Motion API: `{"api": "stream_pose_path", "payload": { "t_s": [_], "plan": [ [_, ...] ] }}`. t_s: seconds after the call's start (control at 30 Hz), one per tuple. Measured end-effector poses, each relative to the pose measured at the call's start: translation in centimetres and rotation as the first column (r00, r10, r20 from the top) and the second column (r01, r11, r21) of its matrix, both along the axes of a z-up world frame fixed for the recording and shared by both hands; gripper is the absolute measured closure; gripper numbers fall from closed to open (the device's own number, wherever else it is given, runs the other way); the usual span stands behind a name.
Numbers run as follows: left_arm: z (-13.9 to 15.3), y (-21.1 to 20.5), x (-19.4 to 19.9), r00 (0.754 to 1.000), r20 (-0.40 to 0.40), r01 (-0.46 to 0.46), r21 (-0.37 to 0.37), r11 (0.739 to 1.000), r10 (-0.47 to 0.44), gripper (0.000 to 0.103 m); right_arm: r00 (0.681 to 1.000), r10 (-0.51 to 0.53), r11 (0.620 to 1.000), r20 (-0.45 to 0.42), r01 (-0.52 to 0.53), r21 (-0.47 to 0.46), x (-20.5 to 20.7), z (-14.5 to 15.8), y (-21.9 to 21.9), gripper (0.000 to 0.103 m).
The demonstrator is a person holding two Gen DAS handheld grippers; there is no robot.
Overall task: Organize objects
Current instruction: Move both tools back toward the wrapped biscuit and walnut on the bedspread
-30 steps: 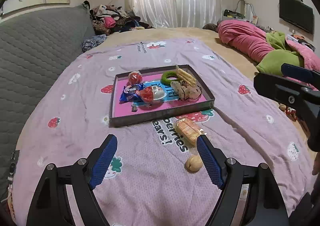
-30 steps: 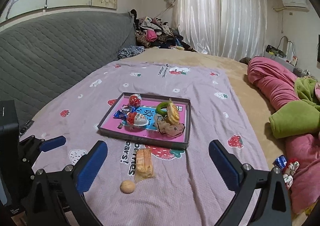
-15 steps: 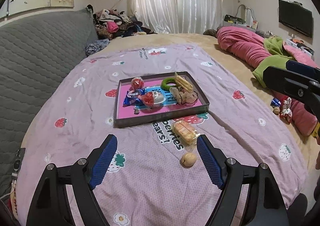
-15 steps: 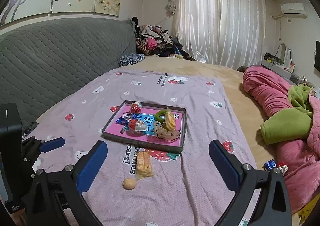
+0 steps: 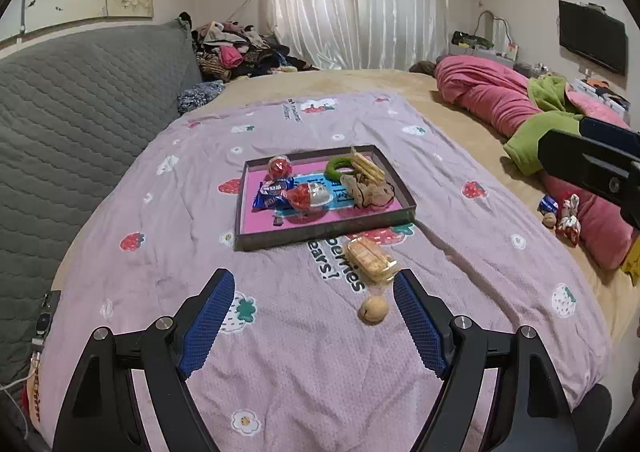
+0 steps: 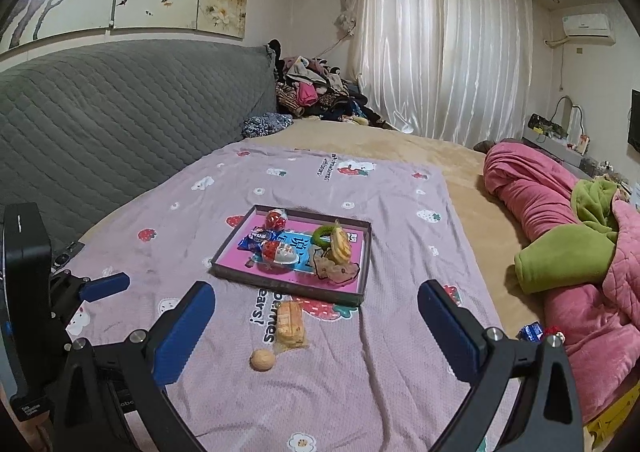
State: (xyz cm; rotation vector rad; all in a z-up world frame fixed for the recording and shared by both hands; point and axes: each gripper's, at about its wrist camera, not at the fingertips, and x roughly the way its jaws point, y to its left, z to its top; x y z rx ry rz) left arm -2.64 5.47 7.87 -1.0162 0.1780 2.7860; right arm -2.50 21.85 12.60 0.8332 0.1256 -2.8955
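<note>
Both the left gripper [image 5: 314,322] and the right gripper [image 6: 316,328] hang released and empty above the blanket [image 5: 280,372], so picking is seemingly between items. Next comes the walnut-like ball [image 5: 373,310], then the biscuit pack [image 5: 370,255] at its 12 o'clock. The tray [image 5: 320,233], further toward 12, already holds a green ring [image 5: 340,168], wrapped sweets [image 5: 276,190] and what may be crackers.

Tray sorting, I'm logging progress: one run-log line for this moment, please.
left gripper open | right gripper open | wafer pack, walnut outside tray
</note>
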Motion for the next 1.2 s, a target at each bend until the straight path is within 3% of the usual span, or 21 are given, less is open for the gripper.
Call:
{"api": "stream_pose_path", "payload": {
  "t_s": [1.2],
  "plan": [
    [-6.5, 1.6, -0.4, 0.991, 0.129, 0.042, 0.002, 0.999, -0.042, 0.020, 0.990, 0.012, 1.000, 0.139, -0.015, 0.016, -1.9, -6.5, -0.4, 0.001]
  ]
}}
